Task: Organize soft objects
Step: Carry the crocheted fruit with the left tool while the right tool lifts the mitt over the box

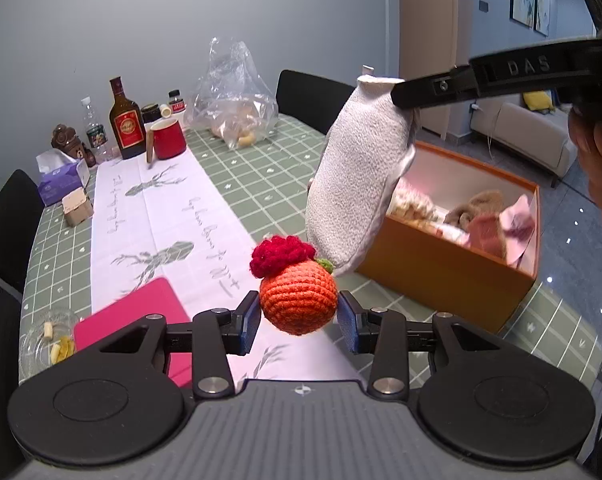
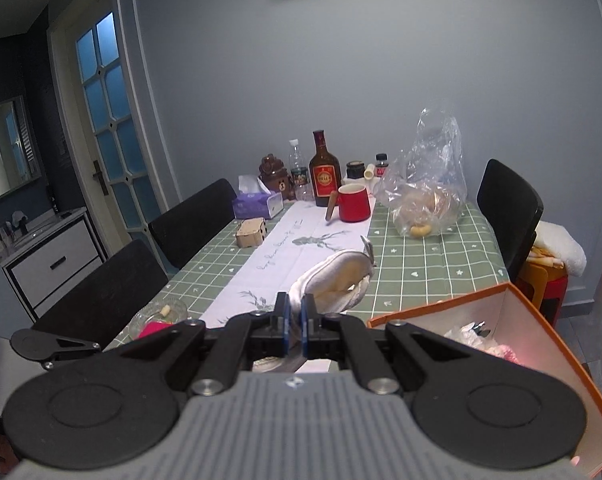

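Observation:
My left gripper (image 1: pixel 299 320) is open around an orange crocheted ball with a red tuft (image 1: pixel 297 294) lying on the table runner; the blue pads (image 1: pixel 249 325) stand at either side, not pressing it. My right gripper (image 2: pixel 295 322) is shut on a grey-white terry mitt (image 2: pixel 335 282) and holds it up. In the left wrist view the mitt (image 1: pixel 357 184) hangs from the right gripper's finger (image 1: pixel 433 90), above the near-left edge of an orange box (image 1: pixel 441 280) that holds several soft toys. The box also shows in the right wrist view (image 2: pixel 541 320).
A pink pad (image 1: pixel 141 312) and a glass dish (image 1: pixel 47 340) lie at the left. At the far end stand a red mug (image 1: pixel 169 138), a brown bottle (image 1: pixel 125 124), a tissue box (image 1: pixel 61 178) and a plastic bag (image 1: pixel 233 100). Black chairs (image 2: pixel 509 208) surround the table.

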`<action>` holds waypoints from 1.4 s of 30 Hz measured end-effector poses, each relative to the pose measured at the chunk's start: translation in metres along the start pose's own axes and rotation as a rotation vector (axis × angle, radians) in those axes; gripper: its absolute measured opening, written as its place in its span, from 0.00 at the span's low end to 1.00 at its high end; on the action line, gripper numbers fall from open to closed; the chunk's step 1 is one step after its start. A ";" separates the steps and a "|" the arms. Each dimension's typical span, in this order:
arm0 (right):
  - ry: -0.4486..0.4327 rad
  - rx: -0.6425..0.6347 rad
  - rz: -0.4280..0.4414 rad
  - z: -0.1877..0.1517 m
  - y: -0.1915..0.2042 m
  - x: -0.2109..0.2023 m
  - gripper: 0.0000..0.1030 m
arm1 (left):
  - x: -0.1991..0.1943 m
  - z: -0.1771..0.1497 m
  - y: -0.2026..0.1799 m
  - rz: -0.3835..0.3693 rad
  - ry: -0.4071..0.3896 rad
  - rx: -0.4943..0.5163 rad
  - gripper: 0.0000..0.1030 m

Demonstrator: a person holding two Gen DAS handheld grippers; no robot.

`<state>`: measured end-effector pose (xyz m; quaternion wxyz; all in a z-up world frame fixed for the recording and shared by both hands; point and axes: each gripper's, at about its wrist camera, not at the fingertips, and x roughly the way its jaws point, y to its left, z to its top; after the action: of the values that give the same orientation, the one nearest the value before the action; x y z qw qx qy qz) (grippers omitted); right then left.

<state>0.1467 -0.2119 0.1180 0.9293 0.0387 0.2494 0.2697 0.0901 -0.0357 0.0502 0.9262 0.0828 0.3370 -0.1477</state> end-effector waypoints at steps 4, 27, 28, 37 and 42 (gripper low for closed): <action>-0.015 -0.007 -0.004 0.009 -0.001 -0.008 0.02 | -0.002 0.010 -0.004 -0.012 0.003 -0.002 0.45; -0.066 -0.218 -0.190 0.124 -0.070 -0.068 0.02 | 0.016 0.171 -0.075 -0.109 -0.174 0.126 0.45; -0.068 -0.215 -0.196 0.123 -0.076 -0.068 0.02 | 0.023 0.172 -0.079 -0.118 -0.175 0.126 0.45; -0.026 -0.116 -0.165 0.092 -0.131 -0.048 0.02 | 0.086 0.160 -0.107 -0.175 -0.114 0.114 0.45; 0.036 -0.005 -0.137 0.055 -0.162 -0.019 0.02 | 0.121 0.140 -0.115 -0.147 -0.033 0.129 0.45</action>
<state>0.2375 -0.3567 0.1413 0.9411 0.0142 0.2672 0.2068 0.2246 -0.2062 0.0720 0.9111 0.1148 0.3165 -0.2381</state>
